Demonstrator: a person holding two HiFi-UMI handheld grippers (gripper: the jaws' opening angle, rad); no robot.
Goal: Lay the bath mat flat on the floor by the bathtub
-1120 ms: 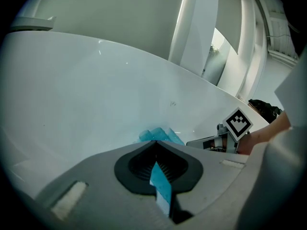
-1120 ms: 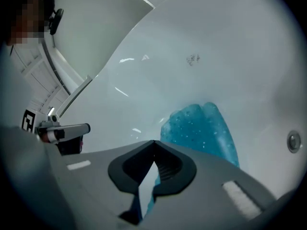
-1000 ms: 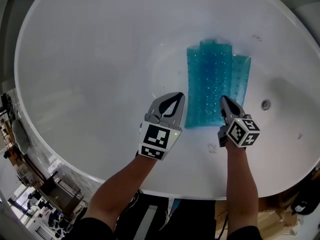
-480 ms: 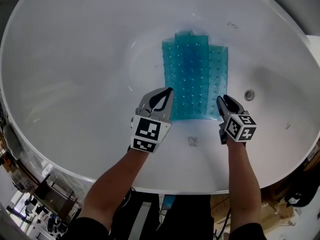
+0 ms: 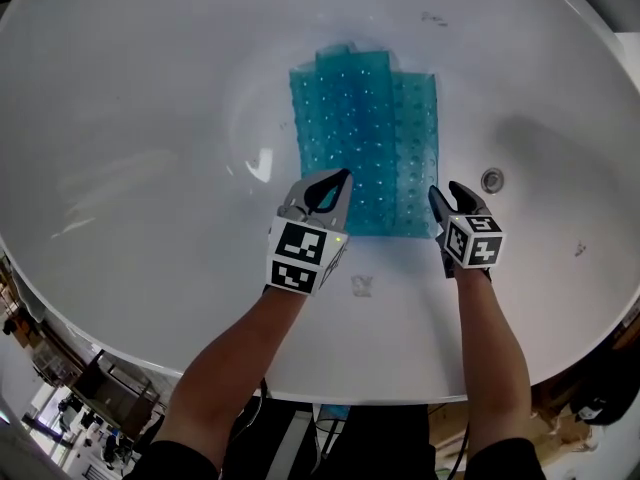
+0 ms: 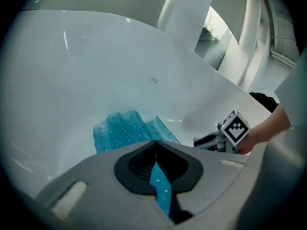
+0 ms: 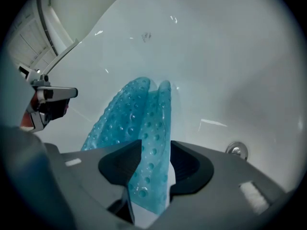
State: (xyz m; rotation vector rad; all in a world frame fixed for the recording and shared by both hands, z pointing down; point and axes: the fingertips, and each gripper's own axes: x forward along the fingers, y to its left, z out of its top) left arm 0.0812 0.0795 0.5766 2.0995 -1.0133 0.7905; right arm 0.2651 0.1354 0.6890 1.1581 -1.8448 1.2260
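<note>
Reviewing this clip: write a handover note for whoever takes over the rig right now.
The left tool is shut on the near edge of the bath mat.
The right tool has just been opening its jaws. The mat edge lies between them, ungripped.
The mat lies partly folded inside the bathtub, beside the drain.
Done: nothing laid yet.
Left: regrip, lift the mat out, spread it flat on the floor by the tub.

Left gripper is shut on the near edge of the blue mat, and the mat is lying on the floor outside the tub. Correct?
Not quite. The left gripper is shut on the near edge of the blue mat, but the mat lies inside the bathtub, on its bottom beside the drain, not on the floor outside. The head view shows this.
</note>
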